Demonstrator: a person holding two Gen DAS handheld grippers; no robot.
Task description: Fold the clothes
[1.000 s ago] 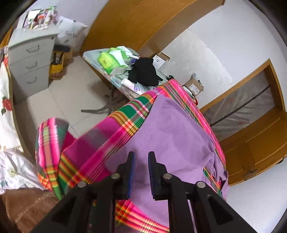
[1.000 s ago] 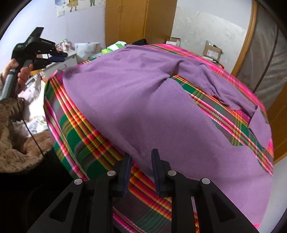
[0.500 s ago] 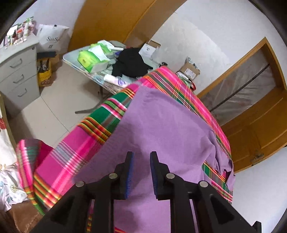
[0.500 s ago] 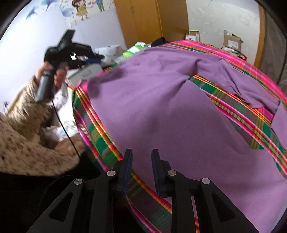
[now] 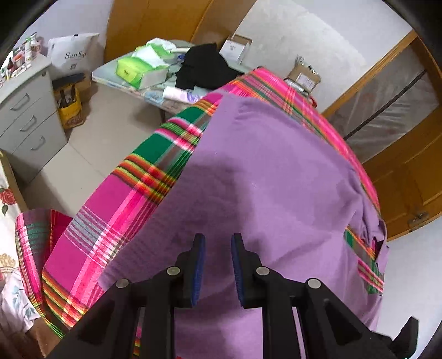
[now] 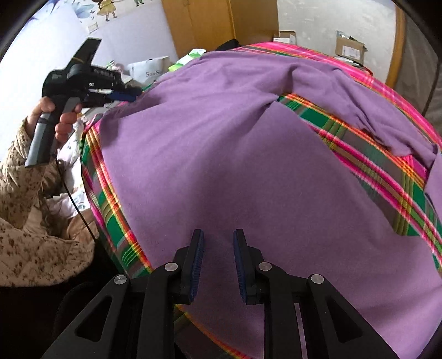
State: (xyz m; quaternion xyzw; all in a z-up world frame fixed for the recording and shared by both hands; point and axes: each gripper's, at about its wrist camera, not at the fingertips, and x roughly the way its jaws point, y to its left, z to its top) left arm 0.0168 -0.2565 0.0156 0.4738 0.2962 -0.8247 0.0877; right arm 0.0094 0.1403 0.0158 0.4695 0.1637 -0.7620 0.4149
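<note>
Bedroom interior with yellow-brown wooden wardrobe doors (image 5: 154, 22) along the far wall and pale floor tiles (image 5: 91, 143) at left. Plaid cloth (image 5: 143, 176) in pink, green and orange covers the work surface, on which a purple long-sleeved garment (image 6: 221, 154) lies spread flat and occupies most of it. One sleeve (image 6: 367, 110) runs along the far right side, separated from the body of the garment by a wedge of exposed plaid, its cuff end folded over near the right edge. Left tool (image 5: 217, 254), seen from its own camera, hovers above the near part of the garment with its blue-padded jaws parted and nothing between them; in the right wrist view the same tool (image 6: 129, 92) appears at far left, held by its pistol grip in the left hand (image 6: 55, 116), raised beyond the left edge of the plaid cloth, the arm in a speckled beige sleeve. Right tool (image 6: 218, 256) hovers over the near hem area of the garment, jaws likewise parted and empty. Beyond the surface stand a folding table (image 5: 110, 77) carrying a green tissue pack (image 5: 138, 70) and a black garment (image 5: 204, 69), a grey drawer unit (image 5: 25, 116) at left, and a white shopping bag (image 5: 71, 52).
</note>
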